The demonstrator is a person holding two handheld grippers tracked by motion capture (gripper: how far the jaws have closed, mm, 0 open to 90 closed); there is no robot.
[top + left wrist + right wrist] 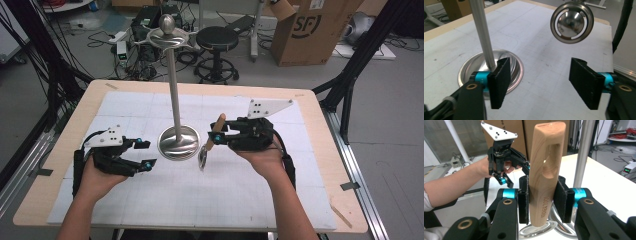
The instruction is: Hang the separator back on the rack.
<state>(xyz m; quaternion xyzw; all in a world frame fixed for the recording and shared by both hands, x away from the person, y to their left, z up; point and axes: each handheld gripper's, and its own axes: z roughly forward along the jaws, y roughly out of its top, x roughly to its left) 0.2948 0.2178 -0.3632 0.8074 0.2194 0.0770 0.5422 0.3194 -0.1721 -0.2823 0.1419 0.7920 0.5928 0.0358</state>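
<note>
- Left gripper (146,153): near the table's (60,150) left edge, jaws wide, empty, hand low and level.
- Stand (177,125): table centre, hooks up top.
- Right gripper (214,134): jaws clamped on wooden handle (545,170) of a utensil (209,144), head hanging. Advice: lift steadily, thread the handle slot onto a hook.

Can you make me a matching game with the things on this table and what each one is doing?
Things:
1. left gripper
2. right gripper
3. wooden handle
4. metal stand

States:
A. standing upright on the white mat
B. open, with nothing between its jaws
C. squeezed between two black jaws
D. shut on something wooden

Pairs: 1-B, 2-D, 3-C, 4-A
</note>
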